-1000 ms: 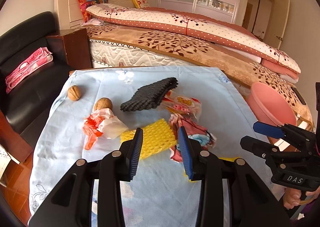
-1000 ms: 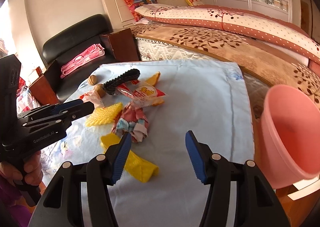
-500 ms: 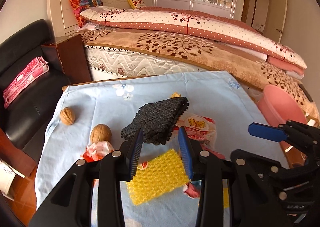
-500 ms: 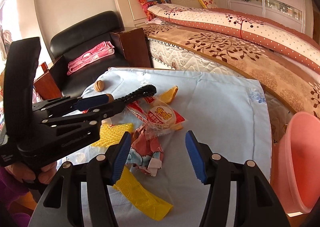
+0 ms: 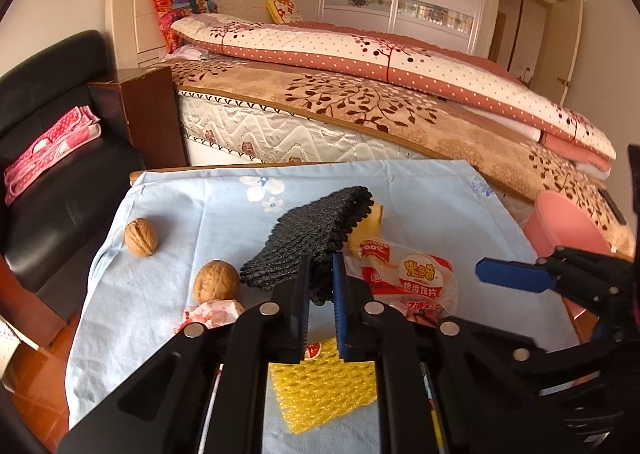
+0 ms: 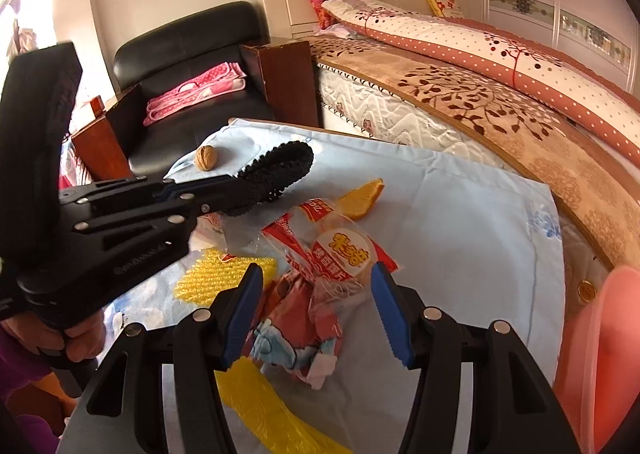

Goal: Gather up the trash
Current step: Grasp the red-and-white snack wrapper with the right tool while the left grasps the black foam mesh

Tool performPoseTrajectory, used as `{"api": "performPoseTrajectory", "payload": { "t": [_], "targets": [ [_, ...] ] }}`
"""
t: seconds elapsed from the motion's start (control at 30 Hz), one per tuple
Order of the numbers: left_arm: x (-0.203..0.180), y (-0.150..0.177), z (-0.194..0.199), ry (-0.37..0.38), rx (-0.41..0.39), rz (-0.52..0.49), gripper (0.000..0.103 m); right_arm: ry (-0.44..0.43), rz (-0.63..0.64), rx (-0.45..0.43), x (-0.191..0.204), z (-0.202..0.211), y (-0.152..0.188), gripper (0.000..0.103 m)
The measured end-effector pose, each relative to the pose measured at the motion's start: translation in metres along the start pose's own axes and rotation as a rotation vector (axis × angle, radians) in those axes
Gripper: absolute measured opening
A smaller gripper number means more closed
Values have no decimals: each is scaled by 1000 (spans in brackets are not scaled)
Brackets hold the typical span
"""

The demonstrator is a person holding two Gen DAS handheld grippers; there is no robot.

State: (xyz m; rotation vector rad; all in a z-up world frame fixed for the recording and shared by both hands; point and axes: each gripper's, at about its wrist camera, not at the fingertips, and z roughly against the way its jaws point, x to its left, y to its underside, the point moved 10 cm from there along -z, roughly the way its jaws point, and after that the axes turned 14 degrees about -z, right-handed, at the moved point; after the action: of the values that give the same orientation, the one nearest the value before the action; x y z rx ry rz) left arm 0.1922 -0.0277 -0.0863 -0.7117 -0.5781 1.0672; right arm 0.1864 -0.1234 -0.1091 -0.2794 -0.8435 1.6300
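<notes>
Black foam net [image 5: 308, 242], pinched by its edge in the left gripper [image 5: 321, 286], could slip free; the right gripper's [image 6: 320, 294] fingers spread idle.

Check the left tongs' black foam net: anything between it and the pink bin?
Left tongs are shut on the black foam net, lifted. Pink bin sits off the table's right edge. The open right tongs hover over the snack wrapper roughly between net and bin; nothing else visible stands in the way.
</notes>
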Motion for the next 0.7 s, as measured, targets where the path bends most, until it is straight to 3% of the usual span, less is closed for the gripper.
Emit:
{"api": "performPoseTrajectory", "payload": {
  "t": [0.2,0.5,0.7],
  "targets": [
    [13,-3,11,-9,-16,39,10,22,40,26,12,-23,-6,56],
    [14,-8,19,-17,-31,52,10,51,36,68,8,-42,-3,17],
    [9,-13,26,-18,-50,46,10,-1,-36,19,7,-19,-13,11]
  ]
}}
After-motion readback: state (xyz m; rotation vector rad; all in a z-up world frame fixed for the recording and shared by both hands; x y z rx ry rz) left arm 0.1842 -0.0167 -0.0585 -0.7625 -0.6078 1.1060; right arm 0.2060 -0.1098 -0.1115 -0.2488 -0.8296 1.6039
